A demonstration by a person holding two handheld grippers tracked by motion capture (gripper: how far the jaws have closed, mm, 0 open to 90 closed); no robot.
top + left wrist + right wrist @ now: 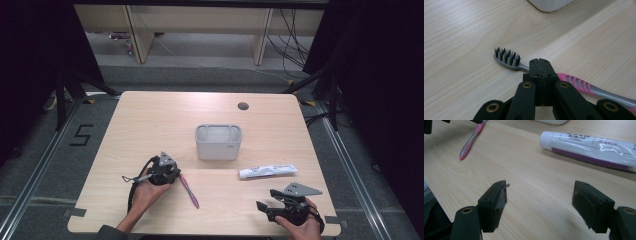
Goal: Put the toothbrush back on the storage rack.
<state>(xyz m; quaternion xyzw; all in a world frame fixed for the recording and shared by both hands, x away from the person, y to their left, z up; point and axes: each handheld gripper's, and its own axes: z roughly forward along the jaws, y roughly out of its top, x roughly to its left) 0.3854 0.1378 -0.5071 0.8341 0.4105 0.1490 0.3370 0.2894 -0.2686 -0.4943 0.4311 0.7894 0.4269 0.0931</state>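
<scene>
A pink and grey toothbrush (190,191) lies flat on the wooden table, bristles up, head toward my left gripper (176,174). In the left gripper view that gripper (539,61) has its jaws pressed together with nothing between them. Its tips sit over the neck of the toothbrush (507,57), which runs crosswise beneath them; contact cannot be told. A white toothpaste tube (267,171) with a purple stripe lies to the right of centre. My right gripper (265,198) rests near the front right corner, jaws wide apart. In the right gripper view the gripper (541,195) points toward the toothpaste tube (589,148) and holds nothing.
A light grey holder box (218,142) stands upright at the table's centre, its corner also in the left gripper view (550,5). A cable hole (243,106) sits near the far edge. The table's front edge runs close under both hands.
</scene>
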